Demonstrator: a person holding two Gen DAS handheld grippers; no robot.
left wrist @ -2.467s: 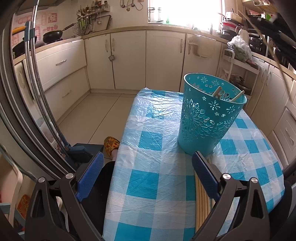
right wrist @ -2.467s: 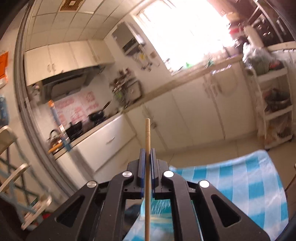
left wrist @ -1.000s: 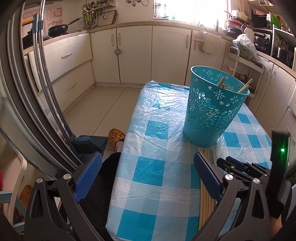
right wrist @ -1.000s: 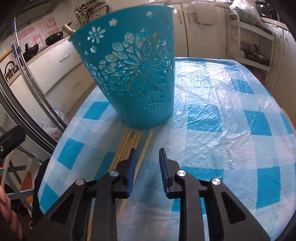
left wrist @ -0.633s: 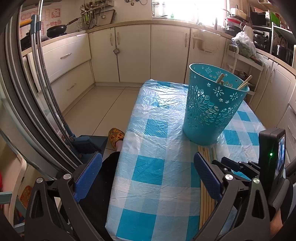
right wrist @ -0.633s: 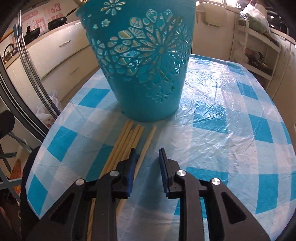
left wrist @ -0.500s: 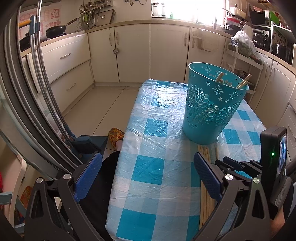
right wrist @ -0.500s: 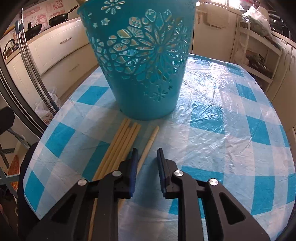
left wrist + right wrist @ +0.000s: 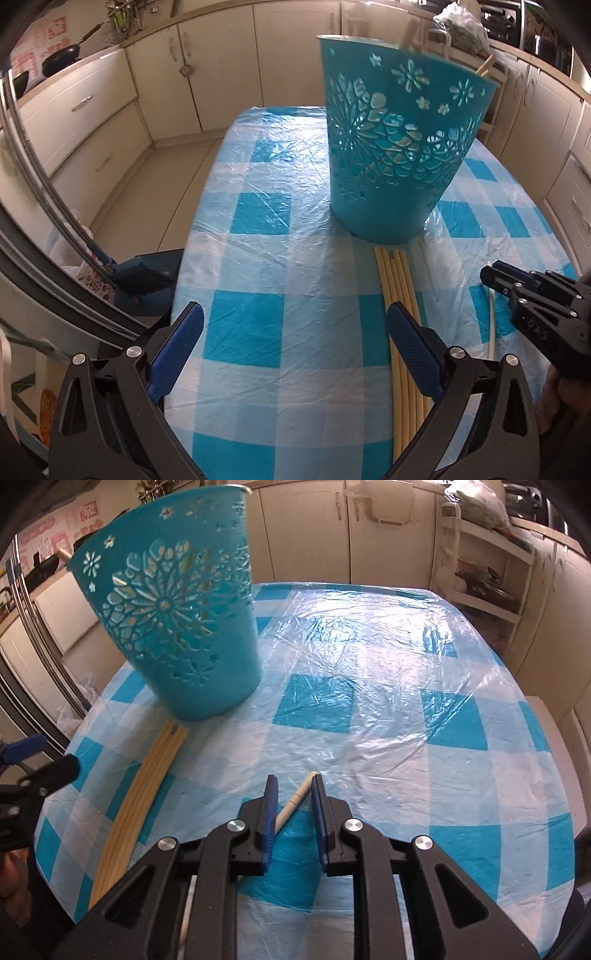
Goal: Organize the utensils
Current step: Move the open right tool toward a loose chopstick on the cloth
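A single chopstick (image 9: 295, 802) is straddled by the narrowly parted, closing right gripper (image 9: 292, 788), seemingly unpinched; the left gripper (image 9: 295, 325) is held spread near the bundle (image 9: 400, 295).

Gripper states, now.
Left gripper: open, empty.
Right gripper: open, jaws have just been closing around one chopstick, not yet clamped.

My left gripper (image 9: 293, 334) hung wide open over the checked cloth (image 9: 280, 236), nothing between its pads. Ahead and to the right stood the teal bin (image 9: 391, 147), sticks poking from its top. A row of chopsticks (image 9: 400, 295) ran from the bin's foot back under my right finger (image 9: 413, 350). Further right, the other gripper (image 9: 495, 275) pointed inward, a single pale stick (image 9: 493, 325) just beneath it.
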